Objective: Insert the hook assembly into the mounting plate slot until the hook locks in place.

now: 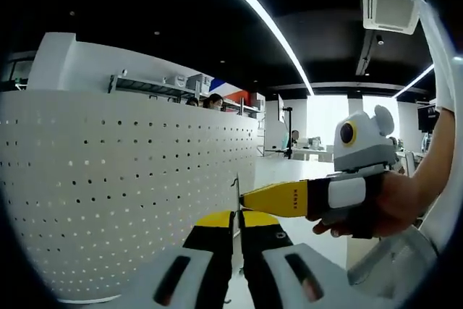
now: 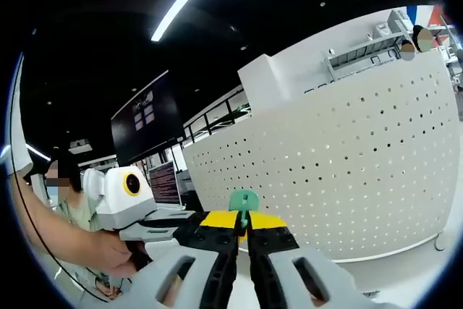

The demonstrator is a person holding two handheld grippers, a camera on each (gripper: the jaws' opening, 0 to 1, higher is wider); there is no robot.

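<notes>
Yellow-tipped jaws on the right gripper (image 2: 242, 228) are pinched nearly together, and a small green plastic piece (image 2: 244, 201) pokes up from between the tips, so I'm reading that as the hook assembly, gripped low down. Just past it, filling everything ahead and off to the right, is the white perforated panel (image 2: 347, 171), which I take to be the mounting plate. Hook and panel don't look like they're touching yet.

Over in the left gripper view, the left gripper (image 1: 236, 223) also has its jaws almost closed, with something thin and dark (image 1: 237, 195) standing up at the tips. Can't tell if it's actually holding that or what it is. The other gripper (image 1: 249, 199) comes in from the right with a hand (image 1: 383, 208) wrapped round it, its yellow tip right beside that sliver.

My take on the step: keep the hook square to the panel, line it up with one slot, then push straight in until it seats.

Around: ceiling light strips, shelving behind the panel, desks further back, a person at the edge. Nothing sits between hook and panel.
</notes>
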